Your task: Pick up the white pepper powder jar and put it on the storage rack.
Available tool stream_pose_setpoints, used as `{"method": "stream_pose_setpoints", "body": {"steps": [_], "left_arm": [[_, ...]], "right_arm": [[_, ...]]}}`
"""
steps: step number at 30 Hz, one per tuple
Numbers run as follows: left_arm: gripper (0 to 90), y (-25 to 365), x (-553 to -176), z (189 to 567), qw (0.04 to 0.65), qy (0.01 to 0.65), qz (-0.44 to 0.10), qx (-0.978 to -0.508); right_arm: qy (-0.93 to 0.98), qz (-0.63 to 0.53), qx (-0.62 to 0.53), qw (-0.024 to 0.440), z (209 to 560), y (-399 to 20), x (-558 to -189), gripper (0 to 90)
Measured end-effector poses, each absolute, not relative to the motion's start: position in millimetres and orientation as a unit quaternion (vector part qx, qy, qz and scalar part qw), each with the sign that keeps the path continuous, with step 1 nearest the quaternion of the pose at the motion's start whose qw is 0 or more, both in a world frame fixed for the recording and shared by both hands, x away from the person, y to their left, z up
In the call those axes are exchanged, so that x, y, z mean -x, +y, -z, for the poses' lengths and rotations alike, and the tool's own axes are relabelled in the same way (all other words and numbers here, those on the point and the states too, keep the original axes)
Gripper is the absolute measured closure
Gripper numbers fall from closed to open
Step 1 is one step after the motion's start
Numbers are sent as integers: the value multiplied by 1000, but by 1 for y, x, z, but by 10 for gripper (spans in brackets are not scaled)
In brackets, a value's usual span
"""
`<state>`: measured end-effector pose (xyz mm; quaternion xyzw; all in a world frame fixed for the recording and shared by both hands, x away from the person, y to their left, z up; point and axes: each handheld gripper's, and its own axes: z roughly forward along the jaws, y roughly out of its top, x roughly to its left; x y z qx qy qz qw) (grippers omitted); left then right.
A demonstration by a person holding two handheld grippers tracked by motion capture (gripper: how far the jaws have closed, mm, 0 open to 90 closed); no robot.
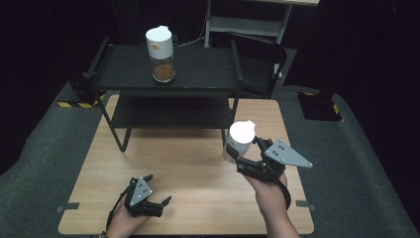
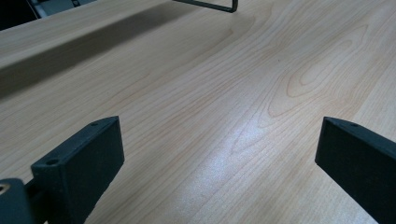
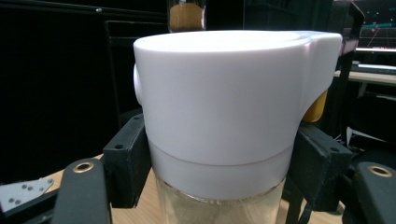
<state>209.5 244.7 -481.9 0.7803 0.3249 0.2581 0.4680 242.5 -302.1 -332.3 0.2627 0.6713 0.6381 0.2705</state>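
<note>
Right hand-held gripper [image 1: 241,151] clamps a white-lidded jar [image 1: 239,140] just below the lid, above the tabletop [image 1: 188,163]. Left hand-held gripper [image 1: 159,198] rests wide open, holding nothing. A second jar [image 1: 161,48] stands on the rack [image 1: 198,67].

The white-capped clear glass jar [image 3: 224,116] in the black right tool [image 1: 246,157] carried a white cap over a pale, clear body, with a yellow-orange spot under the spout. The second white-capped glass jar [image 1: 161,54] contained brown powder. The two-tier metal shelf [image 1: 198,64] was black. The light wooden desk [image 2: 224,93] showed a beige wood-grain pattern. The black left tool [image 1: 157,197] bore a grey plate.
</note>
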Motion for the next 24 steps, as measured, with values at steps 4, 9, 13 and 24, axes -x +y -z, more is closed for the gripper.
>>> {"method": "stream_pose_setpoints", "body": {"steps": [4, 9, 13, 24], "left_arm": [[15, 245, -210, 482, 468, 324, -258, -780], [15, 246, -210, 482, 470, 325, -256, -780], [15, 245, -210, 482, 469, 323, -256, -781], [15, 247, -211, 482, 472, 324, -253, -780]], "right_arm": [[669, -643, -260, 266, 321, -297, -251, 301], [670, -645, -256, 265, 308, -290, -258, 301], [669, -646, -254, 266, 300, -286, -262, 301], [667, -648, -247, 272, 275, -272, -275, 301]]}}
